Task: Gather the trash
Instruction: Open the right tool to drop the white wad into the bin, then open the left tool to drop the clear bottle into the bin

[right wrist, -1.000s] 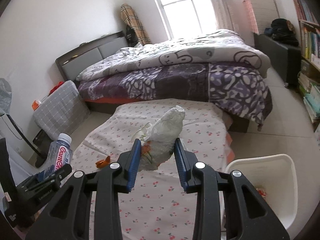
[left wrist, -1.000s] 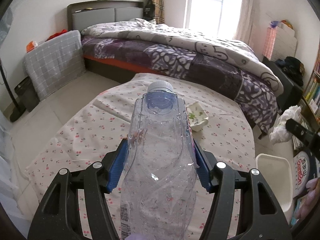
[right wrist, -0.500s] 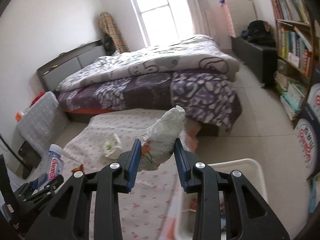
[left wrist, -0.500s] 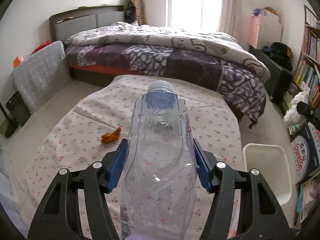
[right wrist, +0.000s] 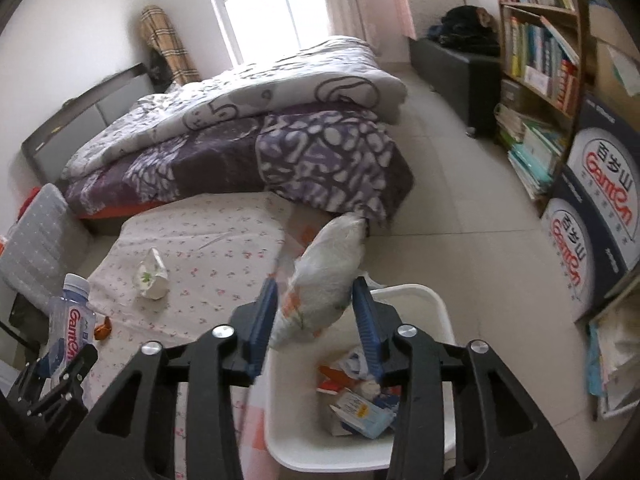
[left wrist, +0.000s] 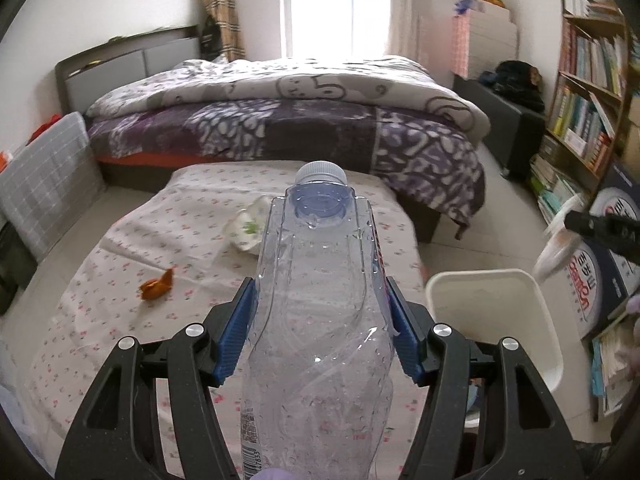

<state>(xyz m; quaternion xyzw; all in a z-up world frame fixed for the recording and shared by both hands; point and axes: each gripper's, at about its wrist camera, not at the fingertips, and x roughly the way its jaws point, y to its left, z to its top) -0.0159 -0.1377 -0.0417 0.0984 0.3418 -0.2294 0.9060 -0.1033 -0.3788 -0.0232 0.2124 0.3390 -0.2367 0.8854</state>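
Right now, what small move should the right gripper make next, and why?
Probably finish opening the right gripper: its jaws have just been opening, the crumpled white bag hangs loosely between them over the white bin, so it should fall among the trash there.

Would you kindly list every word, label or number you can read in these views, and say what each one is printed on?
"Ganten" in red: label of the plastic bottle held in the left gripper.
"Ganten" in red, lying sideways: the dark blue boxes stacked by the bookshelf.
Chinese characters beside that logo on the boxes: too blurred to read.
Barcode digits low on the bottle: only partly legible.
Book spines: too small.
Packaging in the white bin: unreadable.
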